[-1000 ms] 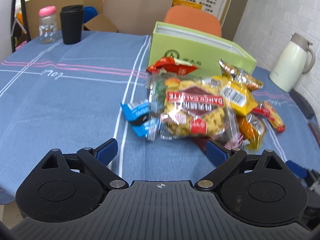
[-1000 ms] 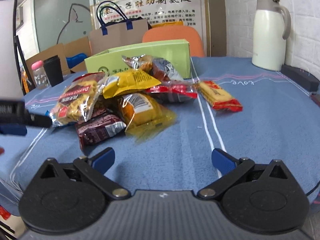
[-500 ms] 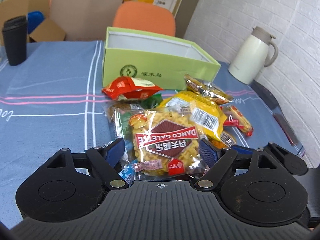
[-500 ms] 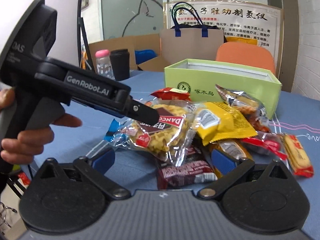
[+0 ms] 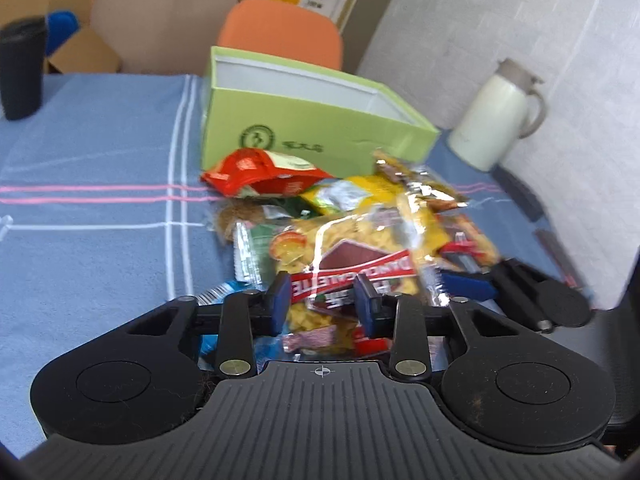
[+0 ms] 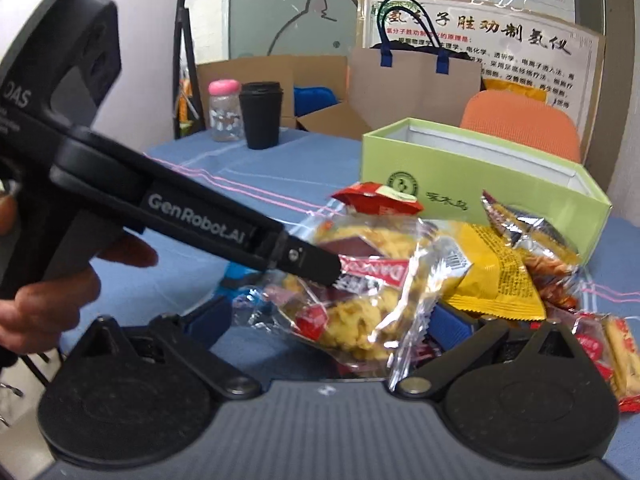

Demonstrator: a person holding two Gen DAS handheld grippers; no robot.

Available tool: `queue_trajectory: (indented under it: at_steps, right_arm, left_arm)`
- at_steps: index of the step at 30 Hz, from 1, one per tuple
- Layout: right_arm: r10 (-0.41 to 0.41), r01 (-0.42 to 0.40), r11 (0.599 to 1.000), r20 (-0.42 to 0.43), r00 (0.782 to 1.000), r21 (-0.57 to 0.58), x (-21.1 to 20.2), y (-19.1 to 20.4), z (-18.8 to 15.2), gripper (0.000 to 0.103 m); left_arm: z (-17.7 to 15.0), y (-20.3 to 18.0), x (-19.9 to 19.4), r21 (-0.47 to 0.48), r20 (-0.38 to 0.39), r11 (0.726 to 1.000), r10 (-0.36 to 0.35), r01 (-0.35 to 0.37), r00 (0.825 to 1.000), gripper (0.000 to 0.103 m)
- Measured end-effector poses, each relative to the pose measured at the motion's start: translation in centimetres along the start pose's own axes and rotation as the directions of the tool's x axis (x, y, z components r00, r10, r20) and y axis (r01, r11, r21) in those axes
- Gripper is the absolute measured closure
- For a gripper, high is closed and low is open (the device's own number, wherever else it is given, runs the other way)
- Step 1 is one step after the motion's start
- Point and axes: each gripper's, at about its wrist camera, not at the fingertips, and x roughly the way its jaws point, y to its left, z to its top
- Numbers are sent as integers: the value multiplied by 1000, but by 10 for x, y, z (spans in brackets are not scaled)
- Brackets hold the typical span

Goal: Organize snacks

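L gripper [image 5: 322, 304] is clamped on the near end of the clear bag of yellow snacks [image 5: 360, 248], which lies on top of the snack pile [image 6: 500, 272] on the blue tablecloth [image 5: 100, 160], just in front of the green box [image 5: 304, 128]. R gripper [image 6: 332, 326] has its jaws wide apart, w/ the same bag between them; pads not pressing it.

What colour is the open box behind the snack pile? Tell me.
Light green outside, white inside: the box shows best in the right wrist view.
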Motion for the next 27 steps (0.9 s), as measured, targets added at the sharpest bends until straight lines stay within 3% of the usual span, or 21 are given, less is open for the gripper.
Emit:
queue_trajectory:
  at_steps: [7, 13, 16, 19, 23, 27]
  right_arm:
    - [86, -85, 991, -7, 996, 106, -21, 18, -16, 1]
    - [208, -194, 968, -80, 975, 161, -32, 37, -40, 1]
    - [117, -106, 987, -87, 989, 121, -49, 36, -45, 1]
    - [48, -45, 995, -23, 999, 91, -66, 28, -35, 1]
    - [74, -74, 997, 10, 997, 30, -45, 29, -20, 1]
    - [55, -58, 998, -75, 996, -33, -11, 36, -26, 1]
  left_arm:
    - [-23, -14, -15, 40, -12, 999, 8, -8, 1000, 68]
    - [-39, -13, -33, 50, -17, 999, 18, -18, 1000, 63]
    - [-43, -4, -50, -11, 4, 998, 56, -56, 998, 52]
    - [-48, 4, -68, -67, 33, 994, 94, -92, 995, 37]
    - [-59, 4, -71, -97, -5, 989, 115, -115, 993, 36]
    - [-68, 14, -67, -177, -39, 978, 108, -114, 993, 38]
